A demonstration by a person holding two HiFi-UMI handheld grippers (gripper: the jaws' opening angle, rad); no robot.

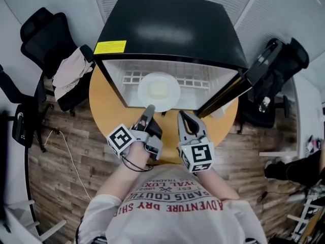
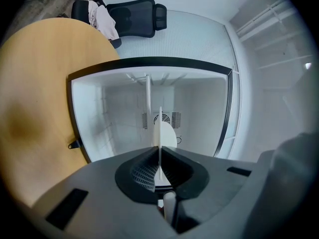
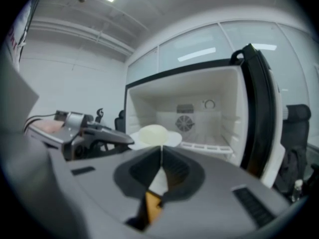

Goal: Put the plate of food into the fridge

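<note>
Hanging at the mouth of the open fridge (image 1: 167, 29), the plate (image 1: 159, 91) with its pale food (image 1: 158, 89) is partly over the white wire shelf (image 1: 195, 80); I cannot tell whether it rests there. The left tool (image 1: 150, 109) is clamped on its near rim. The right tool (image 1: 183, 116) hovers just beside, jaws together and empty. Insertion seems to be the step in hand. Next, the plate likely needs pushing deeper, level, then setting down and releasing. The door (image 1: 238, 83) stands open over the table (image 1: 104, 108).
</note>
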